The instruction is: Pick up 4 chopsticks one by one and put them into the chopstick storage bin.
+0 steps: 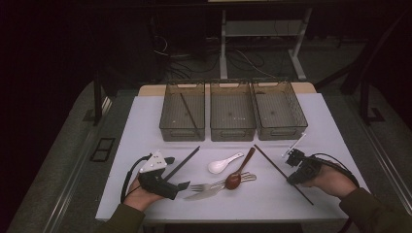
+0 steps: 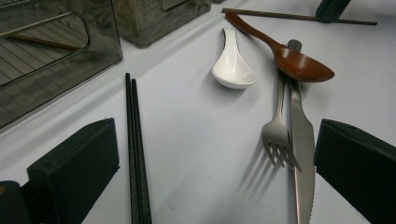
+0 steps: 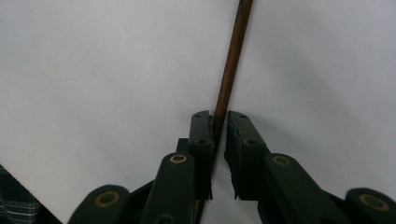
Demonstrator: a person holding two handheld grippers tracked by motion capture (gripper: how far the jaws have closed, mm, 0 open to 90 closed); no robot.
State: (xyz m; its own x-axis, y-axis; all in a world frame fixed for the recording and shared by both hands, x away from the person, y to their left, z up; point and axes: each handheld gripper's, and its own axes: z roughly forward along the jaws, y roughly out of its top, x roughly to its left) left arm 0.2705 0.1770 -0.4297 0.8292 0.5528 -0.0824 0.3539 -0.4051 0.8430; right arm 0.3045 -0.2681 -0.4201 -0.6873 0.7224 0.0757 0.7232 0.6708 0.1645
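My right gripper (image 1: 292, 179) (image 3: 219, 127) is shut on a long brown chopstick (image 1: 272, 162) (image 3: 231, 70) that lies slantwise on the white table at the right. My left gripper (image 1: 176, 174) (image 2: 217, 140) is open and low over the table at the front left. A pair of black chopsticks (image 1: 187, 161) (image 2: 135, 154) lies just inside its left jaw. A fork (image 1: 206, 185) (image 2: 279, 135) and a knife (image 1: 209, 193) (image 2: 302, 154) lie close to its right jaw. Farther off are a white spoon (image 1: 223, 164) (image 2: 232, 63) and a wooden spoon (image 1: 239, 174) (image 2: 299, 63).
Three clear bins stand in a row at the back: left (image 1: 182, 132), middle (image 1: 232, 132), right (image 1: 282, 131). In the left bin lies one brown chopstick (image 1: 188, 110) (image 2: 42, 42). The table's front edge is close to both hands.
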